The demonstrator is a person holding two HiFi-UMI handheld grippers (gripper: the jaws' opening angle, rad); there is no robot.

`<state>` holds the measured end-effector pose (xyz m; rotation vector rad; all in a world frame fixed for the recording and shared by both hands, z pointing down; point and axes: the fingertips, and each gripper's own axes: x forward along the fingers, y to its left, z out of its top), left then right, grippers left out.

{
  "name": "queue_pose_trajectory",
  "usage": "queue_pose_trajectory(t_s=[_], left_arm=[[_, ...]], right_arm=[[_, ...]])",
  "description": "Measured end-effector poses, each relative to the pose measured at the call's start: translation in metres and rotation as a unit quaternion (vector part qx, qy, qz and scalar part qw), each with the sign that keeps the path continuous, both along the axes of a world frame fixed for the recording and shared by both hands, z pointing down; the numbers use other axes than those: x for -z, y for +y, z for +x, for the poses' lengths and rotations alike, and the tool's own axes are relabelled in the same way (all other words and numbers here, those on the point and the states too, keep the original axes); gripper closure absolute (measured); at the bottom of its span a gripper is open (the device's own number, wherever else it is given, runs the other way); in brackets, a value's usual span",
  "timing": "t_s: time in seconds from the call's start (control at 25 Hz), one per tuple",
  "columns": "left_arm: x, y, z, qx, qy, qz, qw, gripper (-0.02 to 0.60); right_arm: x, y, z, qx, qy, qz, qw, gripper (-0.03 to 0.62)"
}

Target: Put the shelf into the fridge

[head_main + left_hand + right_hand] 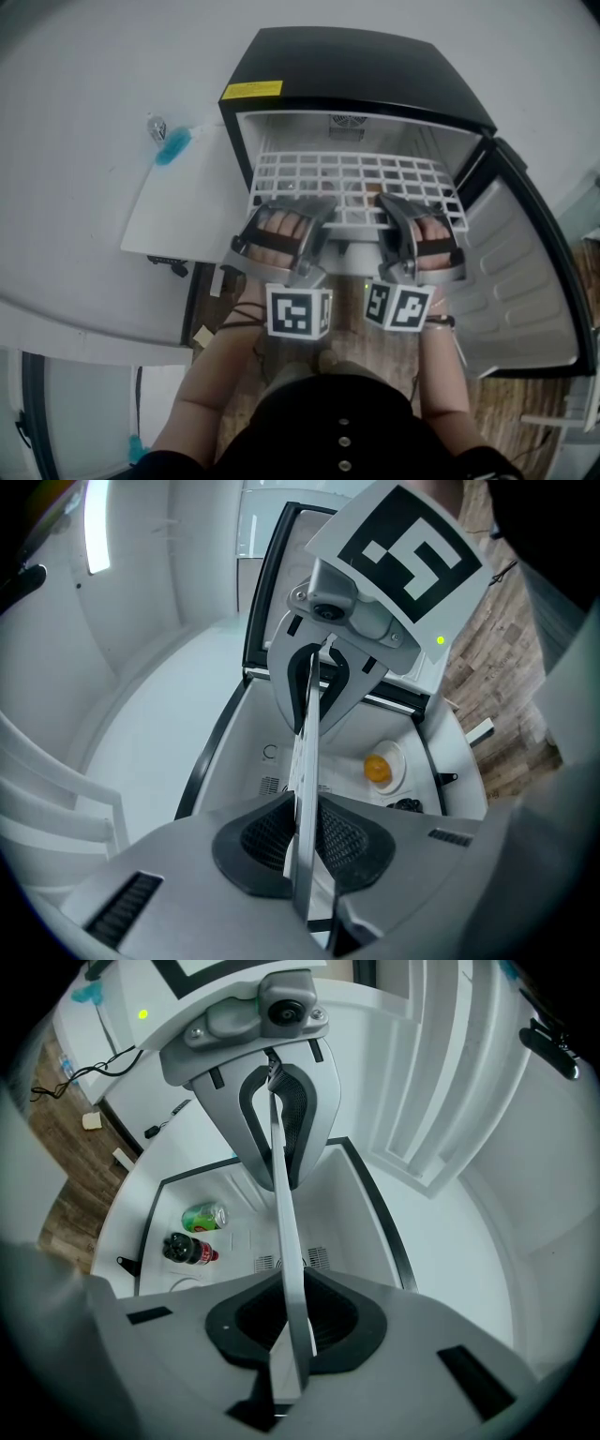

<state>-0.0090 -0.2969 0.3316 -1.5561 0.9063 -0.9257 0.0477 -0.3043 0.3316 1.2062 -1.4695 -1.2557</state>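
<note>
A white wire shelf [356, 183] lies level, partly inside the open black fridge [356, 70], its near edge sticking out toward me. My left gripper [291, 208] is shut on the shelf's near-left edge, and my right gripper [398, 208] is shut on its near-right edge. The left gripper view has the shelf [305, 789] edge-on between the dark pads of the left gripper [302, 841], with the right gripper [323, 658] across from it. In the right gripper view the shelf [284, 1241] is pinched by the right gripper [286, 1321].
The fridge door [525, 272] stands open at the right. Below the shelf, on the fridge floor, lie a green can [204, 1216], a dark bottle [185, 1249] and an orange thing on a plate [378, 768]. A white panel [178, 216] and a blue object [173, 145] are left of the fridge.
</note>
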Motion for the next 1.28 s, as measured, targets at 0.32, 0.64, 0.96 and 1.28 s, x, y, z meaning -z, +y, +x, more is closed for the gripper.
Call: queue_pose_trajectory(t_s=[0.32,0.64,0.96,1.28], left_arm=[[-0.0024,-0.0024,-0.0001,-0.003,-0.004,0.001,1.0000,0.543],[-0.0035,-0.0045,0.0010,-0.007,-0.002,0.000,1.0000,0.543],[-0.0021,-0.0010,0.0002,-0.012,0.003,0.000,0.9999,0.541],[0.0028,-0.0011,-0.0003,-0.016,0.010,0.007,0.9998,0.541]], right_arm=[[-0.0014,-0.0016,0.0004,-0.004,0.001,0.001,1.000,0.556],[-0.0031,-0.0026,0.0016,-0.010,-0.002,0.001,1.000,0.556],[-0.0007,0.0020,0.0005,-0.018,-0.001,0.006,1.000,0.556],[0.0011,0.0026,-0.0006,-0.026,-0.001,0.008,1.000,0.556]])
